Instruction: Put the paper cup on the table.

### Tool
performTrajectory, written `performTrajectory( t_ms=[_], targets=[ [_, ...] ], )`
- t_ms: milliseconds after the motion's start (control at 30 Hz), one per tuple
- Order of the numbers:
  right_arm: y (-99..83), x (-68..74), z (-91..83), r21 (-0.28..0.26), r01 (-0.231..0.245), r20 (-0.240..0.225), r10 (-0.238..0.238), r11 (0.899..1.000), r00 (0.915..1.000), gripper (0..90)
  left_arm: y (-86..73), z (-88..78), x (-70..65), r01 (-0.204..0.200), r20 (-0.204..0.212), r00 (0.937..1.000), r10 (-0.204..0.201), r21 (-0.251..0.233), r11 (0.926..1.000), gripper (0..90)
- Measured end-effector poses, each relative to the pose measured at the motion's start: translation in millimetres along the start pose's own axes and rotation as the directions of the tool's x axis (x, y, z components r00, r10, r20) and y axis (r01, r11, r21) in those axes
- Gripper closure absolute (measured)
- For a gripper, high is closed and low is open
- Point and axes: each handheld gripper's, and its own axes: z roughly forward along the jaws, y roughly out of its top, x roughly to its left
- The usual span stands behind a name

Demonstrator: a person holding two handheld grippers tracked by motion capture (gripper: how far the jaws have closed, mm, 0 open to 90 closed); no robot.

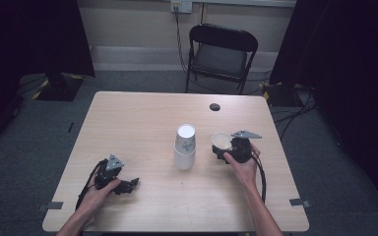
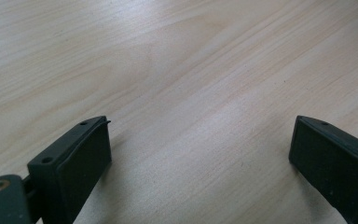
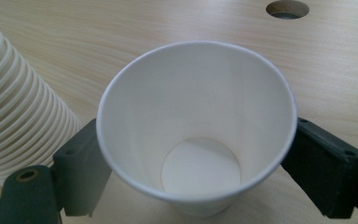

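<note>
A single white paper cup (image 3: 196,126) is standing upright on the wooden table (image 1: 142,113), at about three o'clock from the stack of paper cups (image 1: 184,146) that is rising near the table's middle, close beside it but apart. The right gripper (image 1: 225,147) is sitting around this cup, a jaw on each flank; in the right gripper view the jaws are standing spread on either side of the cup wall, and whether the pads are touching it cannot be told, so the grip is reading as released. The right hand (image 1: 243,162) is holding that gripper from the five o'clock side. The left gripper (image 1: 128,185) is resting low over the table at roughly eight o'clock from the stack, well apart from it, in the left hand (image 1: 98,189). Its jaws are standing wide apart over bare wood, grasping nothing. A dark round hole (image 1: 215,106) is showing in the tabletop at about one o'clock from the stack.
</note>
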Motion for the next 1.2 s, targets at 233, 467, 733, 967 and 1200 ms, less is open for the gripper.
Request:
performTrajectory(
  t_ms=[233, 467, 733, 967, 1200],
  targets=[
    [-6.5, 0.0, -13.9, 0.022, 0.012, -0.009, -0.011, 1.0, 0.9999, 14.7, -0.5, -0.2, -0.1, 0.005, 0.002, 1.0, -0.005, -0.003, 1.0, 5.1],
    [-15.9, 0.3, -33.7, 0.044, 0.009, -0.011, -0.009, 0.999, 0.9999, 14.6, -2.7, -2.7, 2.2, 0.011, -0.006, 0.9999, -0.011, -0.001, 0.9999, 5.1],
    [-32.1, 1.3, -64.7, 0.066, 0.001, -0.007, 0.0, 0.998, 1.0, 15.9, -2.8, -2.9, 2.7, 0.01, -0.01, 0.9999, -0.01, 0.003, 0.9999, 4.8],
    [-56.9, -8.0, -78.1, 0.129, 0.009, 0.018, -0.011, 0.992, 0.9998, 15.0, -4.8, -5.0, 3.5, 0.011, -0.008, 0.9999, -0.011, 0.001, 0.9999, 4.8],
    [-78.4, -13.9, -85.5, 0.21, -0.014, 0.053, 0.003, 0.978, 0.9986, 14.2, -6.8, -7.1, 5.5, 0.011, -0.017, 0.9998, -0.011, 0.002, 0.9999, 4.6]
  ],
)
